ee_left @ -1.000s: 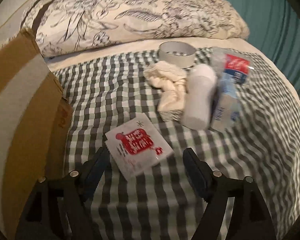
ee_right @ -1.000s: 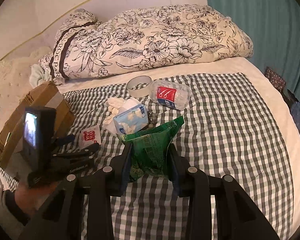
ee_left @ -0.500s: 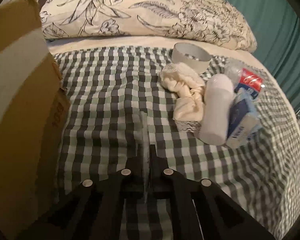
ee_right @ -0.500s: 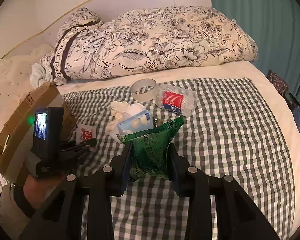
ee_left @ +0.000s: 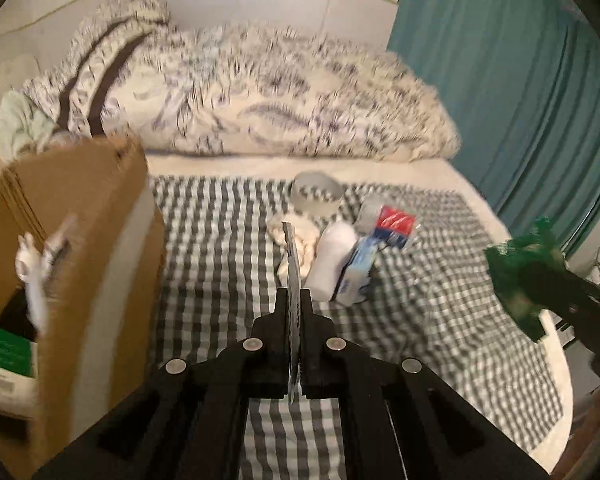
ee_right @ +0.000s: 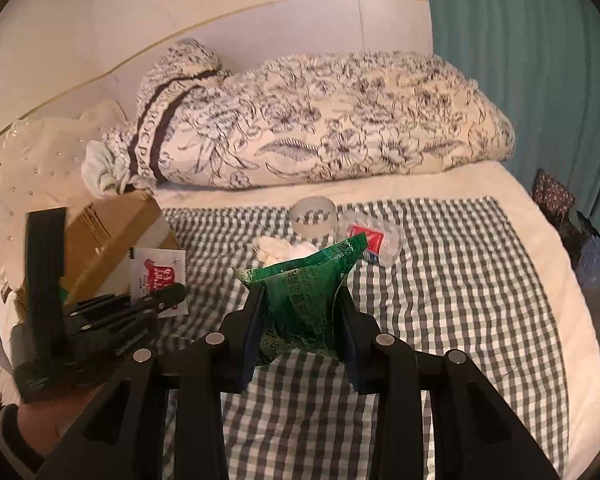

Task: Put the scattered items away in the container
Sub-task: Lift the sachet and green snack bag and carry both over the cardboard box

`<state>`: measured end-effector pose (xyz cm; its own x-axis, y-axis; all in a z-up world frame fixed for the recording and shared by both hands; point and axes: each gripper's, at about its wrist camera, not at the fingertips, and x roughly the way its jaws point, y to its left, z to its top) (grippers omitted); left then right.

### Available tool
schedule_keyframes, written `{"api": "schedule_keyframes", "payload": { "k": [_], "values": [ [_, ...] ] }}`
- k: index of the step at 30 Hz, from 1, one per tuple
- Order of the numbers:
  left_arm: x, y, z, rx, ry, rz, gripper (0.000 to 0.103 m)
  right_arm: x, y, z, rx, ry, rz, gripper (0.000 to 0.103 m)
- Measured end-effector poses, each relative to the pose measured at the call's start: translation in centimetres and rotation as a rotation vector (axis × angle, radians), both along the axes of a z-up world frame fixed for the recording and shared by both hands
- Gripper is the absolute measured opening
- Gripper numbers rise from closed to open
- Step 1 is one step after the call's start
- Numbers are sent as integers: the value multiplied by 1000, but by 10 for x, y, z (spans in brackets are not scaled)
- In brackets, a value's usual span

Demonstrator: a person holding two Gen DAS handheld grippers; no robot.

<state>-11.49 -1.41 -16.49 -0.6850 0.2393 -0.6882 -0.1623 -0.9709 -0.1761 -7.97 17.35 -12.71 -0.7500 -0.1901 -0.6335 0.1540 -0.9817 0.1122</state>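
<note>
The left gripper [ee_left: 295, 300] has just pinched the white sachet [ee_right: 158, 276] edge-on and lifted it off the checked bed [ee_right: 460, 300]. At the frame's left stands the cardboard box [ee_left: 76, 216], likely next. The right gripper [ee_right: 300, 320] jaws clamp a green packet [ee_right: 304, 288].

Green-and-white checked blanket [ee_right: 440, 280], cream quilt [ee_right: 320, 128] with dark floral print, teal curtain [ee_right: 520, 60], brown cardboard box [ee_left: 72, 220], shiny green packet [ee_right: 304, 292], white sachet [ee_right: 158, 276] printed red, black grippers [ee_right: 300, 320]
</note>
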Motion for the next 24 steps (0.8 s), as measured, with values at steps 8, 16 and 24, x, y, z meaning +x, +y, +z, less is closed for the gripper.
{"api": "schedule_keyframes", "payload": {
  "k": [8,16,24],
  "values": [
    [47,-26,68,-27,137,36,3,26,-20,45,-13,78,22,34],
    [85,-65,124,-67,251,87,3,49,-54,82,-36,152,69,35],
    [110,-110,151,-87,294,159,3,62,-101,98,-57,181,139,35]
  ]
}}
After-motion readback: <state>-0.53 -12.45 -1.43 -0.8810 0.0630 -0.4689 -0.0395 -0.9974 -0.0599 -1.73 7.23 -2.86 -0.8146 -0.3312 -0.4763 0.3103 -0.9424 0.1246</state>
